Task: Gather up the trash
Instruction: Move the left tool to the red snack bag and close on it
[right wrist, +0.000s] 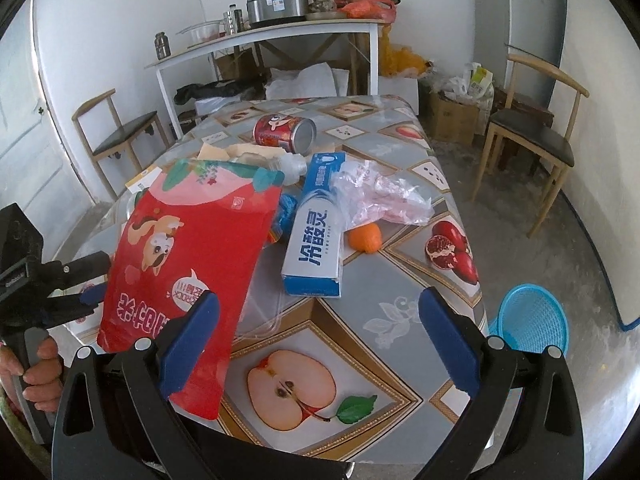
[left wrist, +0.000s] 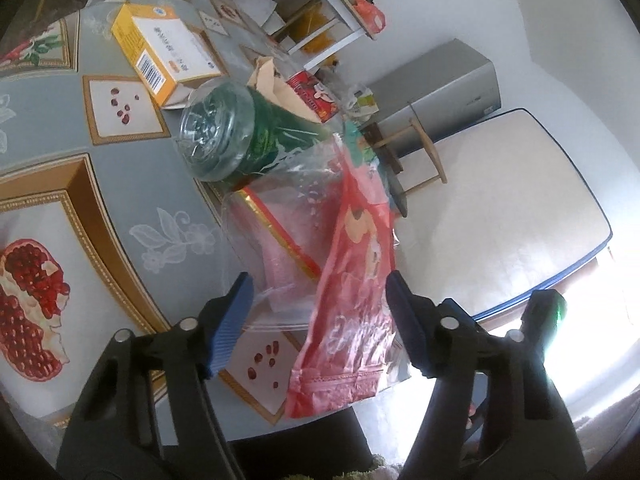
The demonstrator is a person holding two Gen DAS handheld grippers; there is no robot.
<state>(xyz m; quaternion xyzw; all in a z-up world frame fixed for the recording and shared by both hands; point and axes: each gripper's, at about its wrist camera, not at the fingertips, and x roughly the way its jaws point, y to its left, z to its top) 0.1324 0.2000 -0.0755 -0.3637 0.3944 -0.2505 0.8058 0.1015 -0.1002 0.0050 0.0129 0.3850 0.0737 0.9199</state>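
Observation:
A red snack bag (left wrist: 352,300) with a cartoon dog stands on edge, tilted, at the near corner of the table. My left gripper (left wrist: 318,316) has the bag's rim between its blue pads. The left pad (left wrist: 230,320) is well clear of it and the right pad (left wrist: 402,320) is close beside it, so the jaws are open. In the right wrist view the bag (right wrist: 188,264) faces me, and the left gripper (right wrist: 90,280), held by a hand (right wrist: 38,376), is at its left edge. My right gripper (right wrist: 320,344) is open and holds nothing; its left finger overlaps the bag's lower corner.
On the fruit-print table (right wrist: 400,292) lie a blue-white box (right wrist: 316,236), an orange (right wrist: 364,238), crumpled clear plastic (right wrist: 380,196), a red can (right wrist: 284,132), a green-labelled bottle (left wrist: 232,136) and a yellow box (left wrist: 160,52). A blue mesh basket (right wrist: 532,320) sits on the floor beside a chair (right wrist: 528,136).

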